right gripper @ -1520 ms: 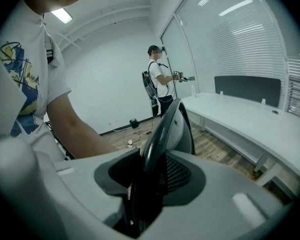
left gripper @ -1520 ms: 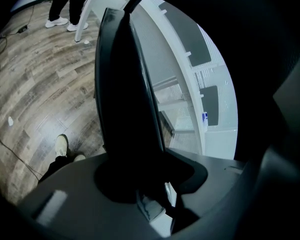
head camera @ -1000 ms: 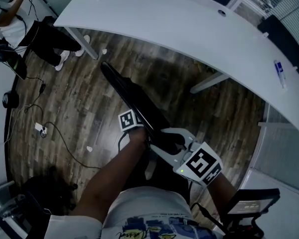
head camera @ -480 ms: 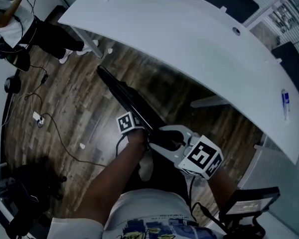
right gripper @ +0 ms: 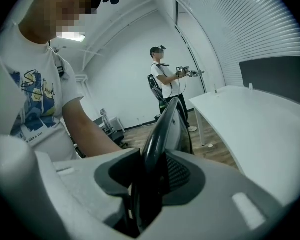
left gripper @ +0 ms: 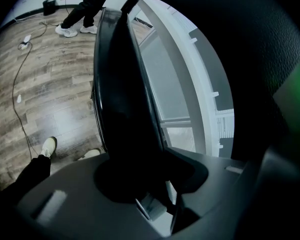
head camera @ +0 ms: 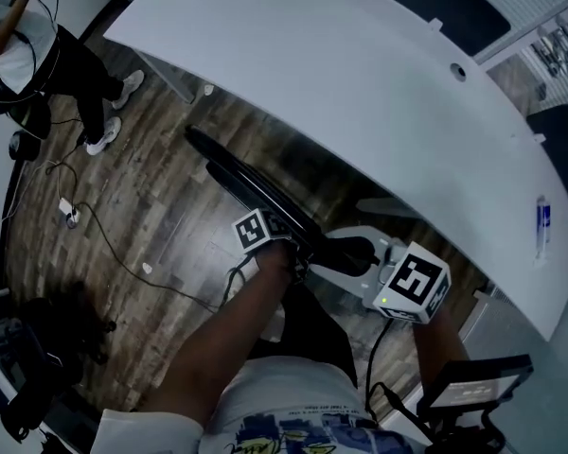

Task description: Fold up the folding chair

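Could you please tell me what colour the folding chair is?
The chair is black; the head view shows it best.

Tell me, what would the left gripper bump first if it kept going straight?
The black folding chair, gripped in the left gripper. Beyond that, probably the wooden floor, though depth is unclear.

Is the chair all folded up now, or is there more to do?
Nearly done. The folding chair already looks flat, one thin black slab. The left gripper and right gripper both clamp it, beside the white table. Left, probably: setting it down.
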A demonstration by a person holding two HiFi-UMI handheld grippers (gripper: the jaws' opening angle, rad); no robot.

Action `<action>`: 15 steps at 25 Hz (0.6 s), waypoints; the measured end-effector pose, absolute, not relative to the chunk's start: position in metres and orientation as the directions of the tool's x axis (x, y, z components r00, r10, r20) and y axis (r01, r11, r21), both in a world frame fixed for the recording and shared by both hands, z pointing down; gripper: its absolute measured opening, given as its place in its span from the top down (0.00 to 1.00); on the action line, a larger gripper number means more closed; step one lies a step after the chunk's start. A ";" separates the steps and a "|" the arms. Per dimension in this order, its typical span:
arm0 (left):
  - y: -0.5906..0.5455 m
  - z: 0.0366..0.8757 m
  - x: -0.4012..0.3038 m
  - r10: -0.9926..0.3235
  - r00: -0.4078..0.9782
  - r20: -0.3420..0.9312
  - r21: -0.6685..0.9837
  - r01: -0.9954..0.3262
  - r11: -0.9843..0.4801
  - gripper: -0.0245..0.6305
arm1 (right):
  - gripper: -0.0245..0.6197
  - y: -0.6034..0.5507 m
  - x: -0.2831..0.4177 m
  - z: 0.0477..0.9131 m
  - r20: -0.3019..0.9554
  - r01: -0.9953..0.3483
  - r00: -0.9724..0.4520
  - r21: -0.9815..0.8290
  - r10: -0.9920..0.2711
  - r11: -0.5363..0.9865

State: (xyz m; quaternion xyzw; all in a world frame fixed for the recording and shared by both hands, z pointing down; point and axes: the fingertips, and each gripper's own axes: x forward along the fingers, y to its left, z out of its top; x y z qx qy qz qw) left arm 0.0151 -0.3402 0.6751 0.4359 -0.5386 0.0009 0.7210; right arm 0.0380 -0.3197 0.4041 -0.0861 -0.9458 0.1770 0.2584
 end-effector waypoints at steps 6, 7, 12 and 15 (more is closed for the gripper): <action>-0.368 0.680 0.037 -0.454 0.415 0.788 0.613 -0.470 0.635 0.71 | 0.76 -0.358 0.066 0.410 0.436 0.060 -0.866 -0.392 0.243 0.918; -0.372 0.680 0.039 -0.451 0.414 0.790 0.611 -0.472 0.636 0.71 | 0.76 -0.364 0.068 0.410 0.428 0.059 -0.871 -0.399 0.243 0.915; -0.391 0.681 0.045 -0.461 0.435 0.774 0.630 -0.457 0.628 0.68 | 0.76 -0.391 0.075 0.412 0.425 0.041 -0.877 -0.397 0.223 0.917; -0.415 0.683 0.055 -0.502 0.451 0.738 0.673 -0.440 0.595 0.66 | 0.76 -0.417 0.082 0.419 0.416 -0.005 -0.894 -0.384 0.169 0.923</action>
